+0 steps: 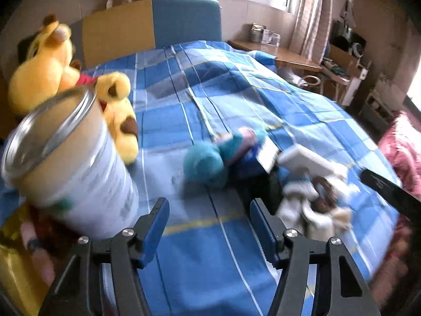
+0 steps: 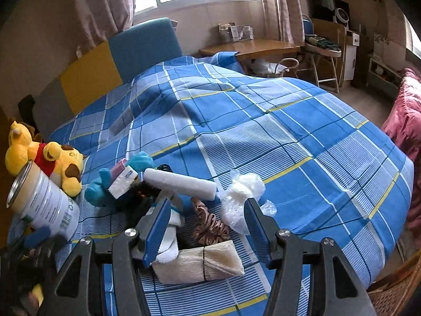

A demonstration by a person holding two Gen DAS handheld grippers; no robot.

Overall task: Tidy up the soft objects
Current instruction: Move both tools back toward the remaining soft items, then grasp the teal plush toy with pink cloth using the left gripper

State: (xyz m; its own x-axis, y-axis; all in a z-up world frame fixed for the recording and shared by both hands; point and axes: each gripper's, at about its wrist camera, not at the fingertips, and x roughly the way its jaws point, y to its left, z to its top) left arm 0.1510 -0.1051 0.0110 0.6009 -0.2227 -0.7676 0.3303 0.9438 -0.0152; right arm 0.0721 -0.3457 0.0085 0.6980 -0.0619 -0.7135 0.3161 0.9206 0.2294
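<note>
A pile of soft things lies on the blue plaid bed (image 2: 289,121): a teal plush (image 2: 105,184), a white roll (image 2: 181,183), a brown scrunchie (image 2: 210,229), a beige folded cloth (image 2: 200,263) and a clear plastic bag (image 2: 242,197). My right gripper (image 2: 206,223) is open, low over the scrunchie and cloth. My left gripper (image 1: 209,223) is open and empty over bare bedding, with the teal plush (image 1: 205,163) ahead and the white and brown pile (image 1: 313,197) to its right. A yellow bear plush (image 1: 60,65) lies at the left.
A large tin can (image 1: 68,163) stands at the left bed edge beside the bear; it also shows in the right wrist view (image 2: 42,202). A wooden desk (image 2: 250,47) and a chair stand beyond the bed. A pink blanket (image 2: 405,121) lies at the right.
</note>
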